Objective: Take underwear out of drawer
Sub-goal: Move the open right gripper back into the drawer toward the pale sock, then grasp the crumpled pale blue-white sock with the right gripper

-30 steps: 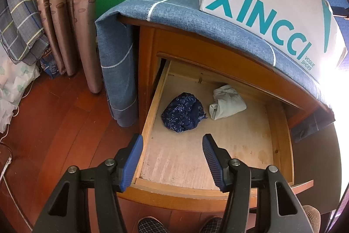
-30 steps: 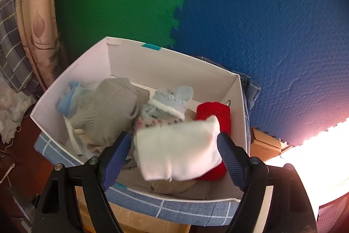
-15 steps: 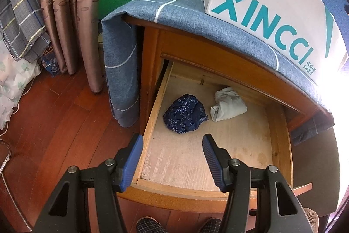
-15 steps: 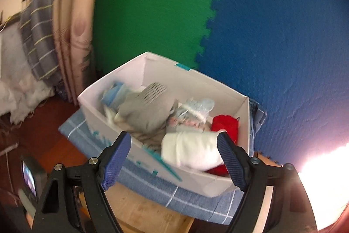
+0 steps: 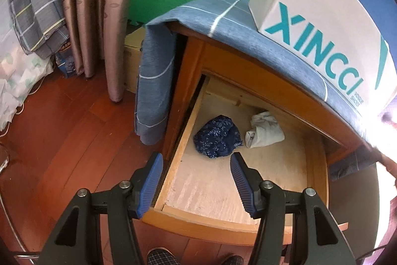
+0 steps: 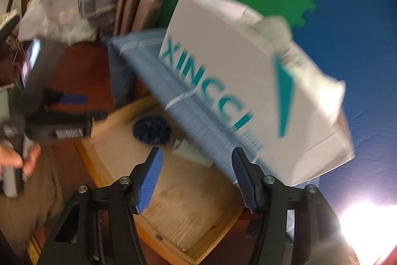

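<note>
Open drawer [image 5: 315, 173]: two underwear bundles [image 5: 217, 136]

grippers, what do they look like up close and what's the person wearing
Both the left gripper and the right gripper are black plastic frames with silver rivets and ribbed blue pads on the fingers. The left one's body, seen from the right wrist, carries a white barcode label. The person wears checked slippers.

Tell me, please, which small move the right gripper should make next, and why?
Probably lower the right gripper, fingers open and empty, toward the dark blue underwear in the open drawer. It lies free beside the pale grey bundle, and nothing holds it yet.
</note>
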`<move>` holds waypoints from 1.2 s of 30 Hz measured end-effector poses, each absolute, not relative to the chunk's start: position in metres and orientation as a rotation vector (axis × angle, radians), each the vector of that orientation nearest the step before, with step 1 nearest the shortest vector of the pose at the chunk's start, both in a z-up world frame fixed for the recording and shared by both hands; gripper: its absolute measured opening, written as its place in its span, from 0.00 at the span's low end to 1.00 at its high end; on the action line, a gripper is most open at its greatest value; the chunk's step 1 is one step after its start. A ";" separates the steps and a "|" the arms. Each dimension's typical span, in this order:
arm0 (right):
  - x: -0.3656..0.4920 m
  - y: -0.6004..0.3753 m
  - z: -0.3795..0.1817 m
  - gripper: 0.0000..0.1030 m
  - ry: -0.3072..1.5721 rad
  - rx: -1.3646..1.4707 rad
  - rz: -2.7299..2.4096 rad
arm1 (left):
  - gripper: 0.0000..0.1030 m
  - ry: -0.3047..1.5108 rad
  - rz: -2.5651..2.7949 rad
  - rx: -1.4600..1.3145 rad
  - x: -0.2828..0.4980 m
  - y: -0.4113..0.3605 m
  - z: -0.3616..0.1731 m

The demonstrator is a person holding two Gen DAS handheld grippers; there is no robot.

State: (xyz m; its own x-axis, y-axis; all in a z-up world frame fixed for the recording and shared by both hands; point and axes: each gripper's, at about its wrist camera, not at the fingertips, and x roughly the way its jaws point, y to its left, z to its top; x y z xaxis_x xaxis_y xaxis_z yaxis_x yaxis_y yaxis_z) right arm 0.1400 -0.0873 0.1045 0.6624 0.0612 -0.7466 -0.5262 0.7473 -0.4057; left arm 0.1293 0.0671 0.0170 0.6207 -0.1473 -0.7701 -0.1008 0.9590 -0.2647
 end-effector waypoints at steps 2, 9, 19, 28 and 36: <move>0.144 -0.087 0.085 0.52 0.829 -0.650 0.390 | 0.56 0.906 -0.022 -0.304 0.129 0.069 0.017; 0.168 -0.080 0.023 0.38 0.911 -0.757 0.419 | 0.56 0.929 0.000 -0.333 0.129 0.075 0.015; 0.205 -0.066 -0.049 0.38 0.909 -0.972 0.421 | 0.56 0.933 0.000 -0.353 0.130 0.079 0.014; 0.219 -0.058 -0.103 0.38 0.813 -1.187 0.365 | 0.56 0.946 -0.009 -0.382 0.133 0.081 0.010; 0.229 -0.064 -0.131 0.44 0.772 -1.238 0.348 | 0.56 0.949 -0.023 -0.386 0.135 0.081 0.010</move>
